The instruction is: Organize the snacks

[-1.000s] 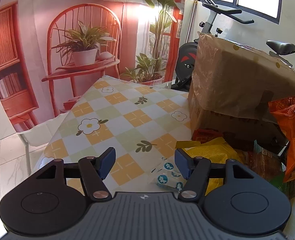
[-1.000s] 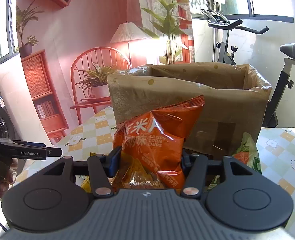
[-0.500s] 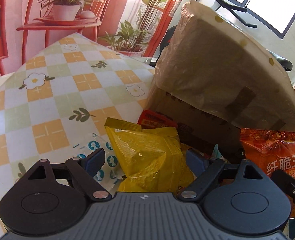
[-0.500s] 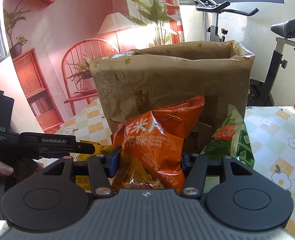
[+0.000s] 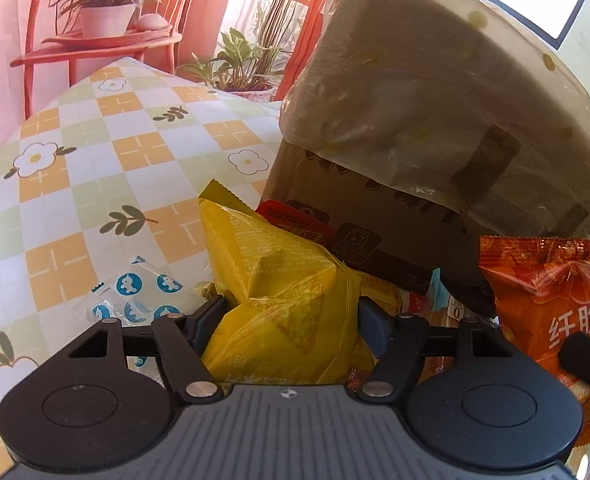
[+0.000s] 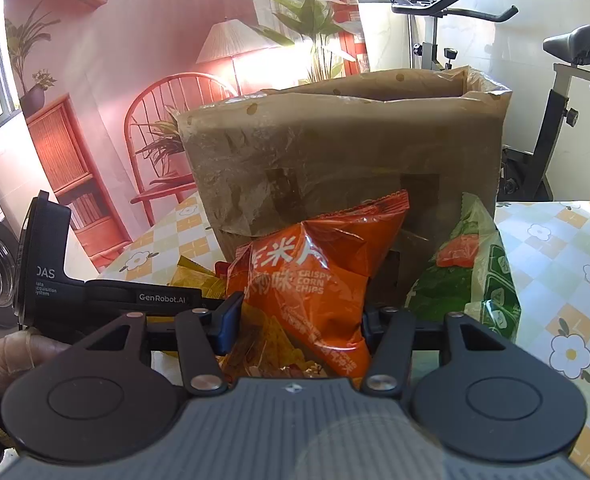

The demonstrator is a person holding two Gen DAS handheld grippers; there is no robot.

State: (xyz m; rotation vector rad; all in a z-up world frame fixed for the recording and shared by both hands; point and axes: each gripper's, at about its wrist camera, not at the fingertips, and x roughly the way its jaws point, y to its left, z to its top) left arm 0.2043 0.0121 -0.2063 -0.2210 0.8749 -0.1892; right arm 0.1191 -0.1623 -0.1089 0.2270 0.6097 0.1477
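Note:
My left gripper (image 5: 291, 314) is shut on a yellow chip bag (image 5: 271, 280) lying in front of the brown cardboard box (image 5: 415, 128). My right gripper (image 6: 297, 320) is shut on an orange corn chips bag (image 6: 319, 276) and holds it in front of the same box (image 6: 347, 160), whose top is open and lined with plastic. The orange bag also shows in the left wrist view (image 5: 551, 292) at the right. The left gripper's body shows in the right wrist view (image 6: 95, 296), low at the left.
A green snack bag (image 6: 471, 280) leans by the box. A red packet (image 5: 295, 220) and a clear blue-printed packet (image 5: 135, 296) lie on the checked tablecloth (image 5: 95, 184). An exercise bike (image 6: 555, 100) stands behind the table.
My left gripper has swung right, moved in onto the yellow bag and shut on it. My right gripper has held the orange bag and drifted slightly.

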